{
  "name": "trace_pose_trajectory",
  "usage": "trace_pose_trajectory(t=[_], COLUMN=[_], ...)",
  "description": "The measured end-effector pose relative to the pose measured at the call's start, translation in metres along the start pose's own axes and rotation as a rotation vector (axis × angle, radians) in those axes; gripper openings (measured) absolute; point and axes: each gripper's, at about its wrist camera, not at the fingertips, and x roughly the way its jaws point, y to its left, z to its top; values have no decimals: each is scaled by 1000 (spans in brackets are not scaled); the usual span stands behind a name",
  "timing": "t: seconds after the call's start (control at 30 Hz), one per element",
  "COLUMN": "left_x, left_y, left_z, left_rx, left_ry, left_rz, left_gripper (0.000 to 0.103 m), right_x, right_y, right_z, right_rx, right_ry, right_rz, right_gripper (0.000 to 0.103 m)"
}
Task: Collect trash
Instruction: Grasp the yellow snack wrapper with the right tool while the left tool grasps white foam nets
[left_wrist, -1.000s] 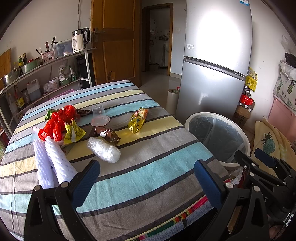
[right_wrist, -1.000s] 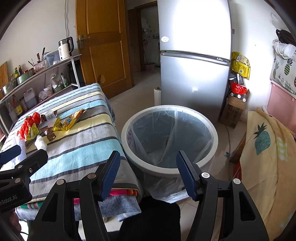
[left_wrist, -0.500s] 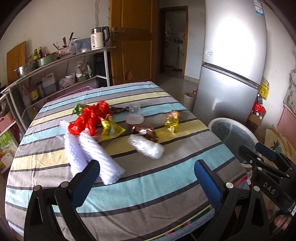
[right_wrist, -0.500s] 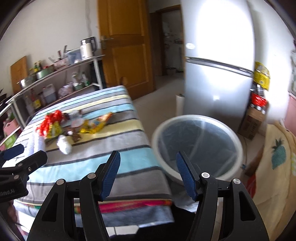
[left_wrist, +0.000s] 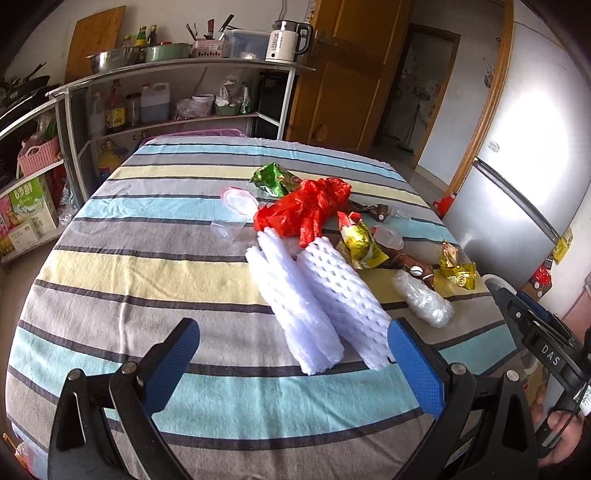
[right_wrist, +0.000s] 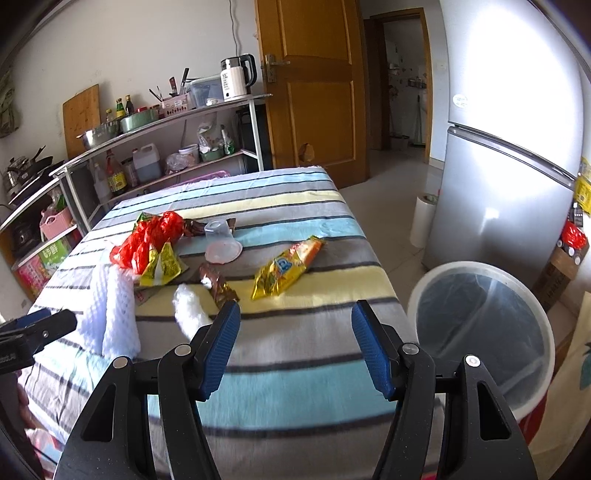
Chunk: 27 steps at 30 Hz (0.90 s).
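Note:
Trash lies on a striped tablecloth (left_wrist: 147, 266): two white foam net sleeves (left_wrist: 321, 306), a red plastic bag (left_wrist: 306, 210), a green wrapper (left_wrist: 271, 179), yellow wrappers (left_wrist: 358, 240), a brown wrapper (left_wrist: 413, 267), a clear crumpled bag (left_wrist: 423, 302) and clear cups (left_wrist: 227, 229). My left gripper (left_wrist: 291, 354) is open and empty, just in front of the foam sleeves. My right gripper (right_wrist: 295, 343) is open and empty over the table's near edge, in front of an orange-yellow snack bag (right_wrist: 284, 266). A white bin (right_wrist: 480, 332) with a clear liner stands on the floor to the right of the table.
A metal shelf rack (left_wrist: 166, 92) with bottles, pots and a kettle (left_wrist: 286, 40) stands behind the table. A silver fridge (right_wrist: 517, 147) and a wooden door (right_wrist: 314, 85) are at the right and back. A paper roll (right_wrist: 423, 221) stands beside the fridge.
Both grippers have swung left, away from the bin and toward the table. The left one has closed in on the foam sleeves. Both stay open and empty.

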Motion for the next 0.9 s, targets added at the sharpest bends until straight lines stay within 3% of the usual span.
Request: trace_pose_trajectory(t=[0.3, 0.43, 0.7, 0.83, 0.9], left_x=[20, 35, 50, 53, 54], left_y=[16, 17, 18, 23, 24], left_z=[11, 11, 14, 20, 21], left_rx=[-44, -37, -42, -61, -66], left_ry=[61, 107, 110, 100, 96], left_rz=[8, 15, 2, -1, -6], left_gripper=[102, 86, 79, 64, 61], right_x=[46, 70, 95, 104, 110], right_y=[-1, -4, -9, -11, -12], right_z=[35, 43, 48, 49, 47], right_rx=[32, 50, 87, 91, 98], right_ry=[60, 125, 174, 198, 220], right_rz=[-4, 17, 35, 60, 66], right_gripper=[64, 64, 53, 50, 47])
